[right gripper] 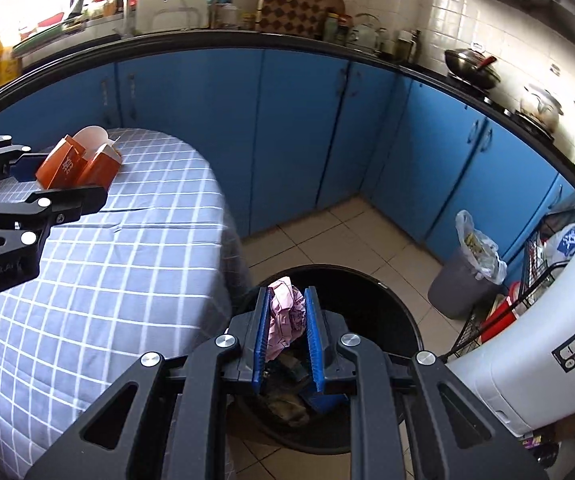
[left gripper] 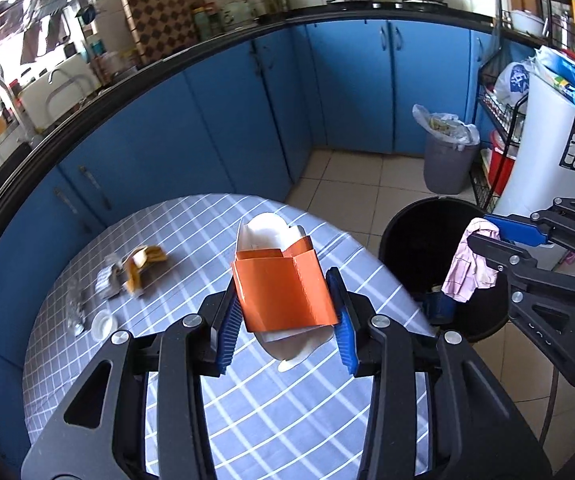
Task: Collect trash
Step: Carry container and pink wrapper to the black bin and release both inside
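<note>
My left gripper [left gripper: 285, 312] is shut on an orange and white paper food box [left gripper: 283, 292] and holds it above the checked table [left gripper: 307, 408]; the box also shows in the right wrist view [right gripper: 79, 162]. My right gripper [right gripper: 286, 336] is shut on a crumpled pink paper wad [right gripper: 285, 316] and holds it over the open black trash bin [right gripper: 387, 304], which has trash in its bottom. In the left wrist view the wad [left gripper: 469, 264] hangs over the bin [left gripper: 411, 240]. Orange wrappers [left gripper: 143, 266], a crumpled clear wrapper [left gripper: 75, 312] and a small white lid [left gripper: 103, 322] lie on the table's left.
A grey bin with a plastic liner [left gripper: 445, 152] stands by the blue cabinets [left gripper: 351, 80]. A white appliance [right gripper: 527, 356] and a wire rack [left gripper: 495, 148] stand right of the black bin. Tiled floor lies between table and cabinets.
</note>
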